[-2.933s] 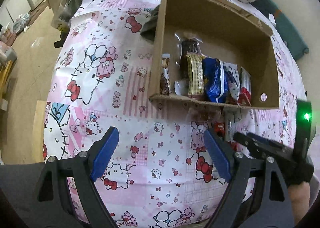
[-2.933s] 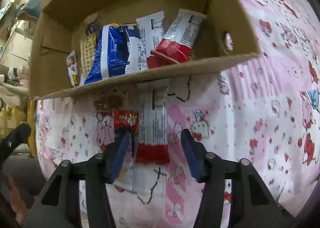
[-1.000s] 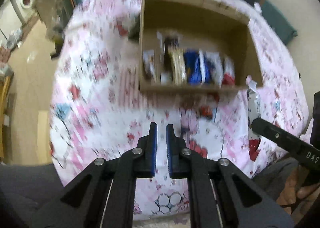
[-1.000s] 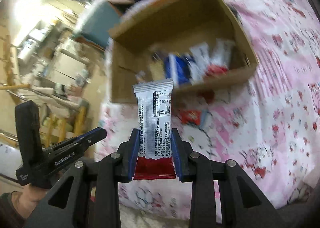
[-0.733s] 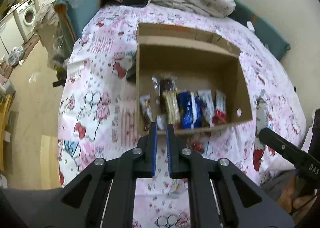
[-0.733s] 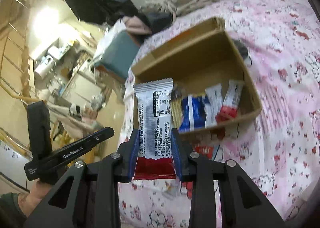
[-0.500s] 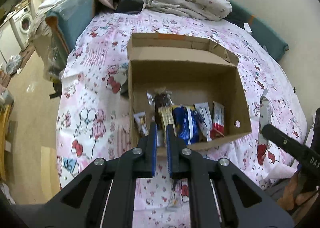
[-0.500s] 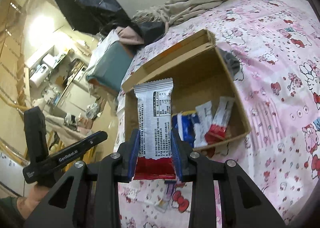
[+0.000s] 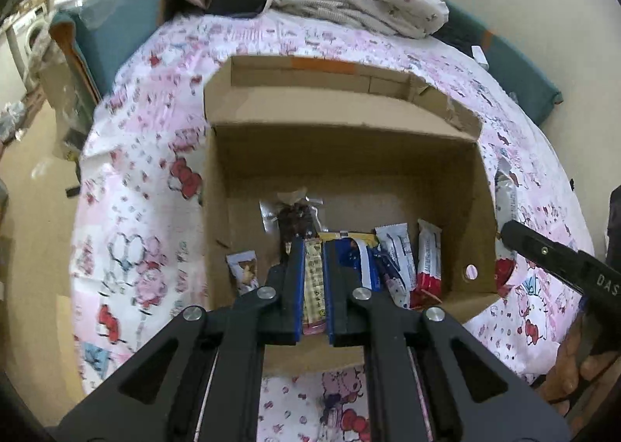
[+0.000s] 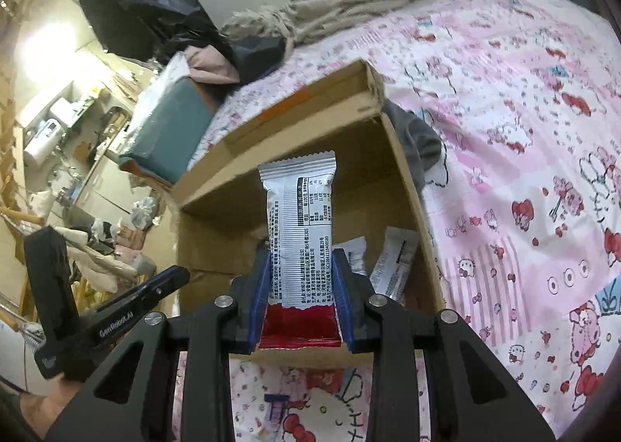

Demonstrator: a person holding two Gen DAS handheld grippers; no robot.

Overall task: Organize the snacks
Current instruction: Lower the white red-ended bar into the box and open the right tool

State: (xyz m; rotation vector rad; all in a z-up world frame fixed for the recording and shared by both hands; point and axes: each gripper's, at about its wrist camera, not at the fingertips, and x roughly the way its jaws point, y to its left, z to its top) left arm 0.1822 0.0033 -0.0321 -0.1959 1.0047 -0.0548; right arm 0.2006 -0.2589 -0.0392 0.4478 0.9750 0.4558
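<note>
The right gripper [image 10: 302, 300], clamped on a silver-and-red snack bar [image 10: 299, 224], holds it upright over the near wall of the cardboard box [image 9: 345, 166] on the pink bedspread [image 10: 524, 100]. The left gripper [image 9: 312, 286], closed on nothing, hovers over the same wall. Best lowered beside the red-ended bars [image 9: 427, 267] at the box's right end, clear of that wall; the box's far half lies bare.

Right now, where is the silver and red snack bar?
The silver and red snack bar stands upright, clamped in the right gripper, just above the cardboard box's near edge.
</note>
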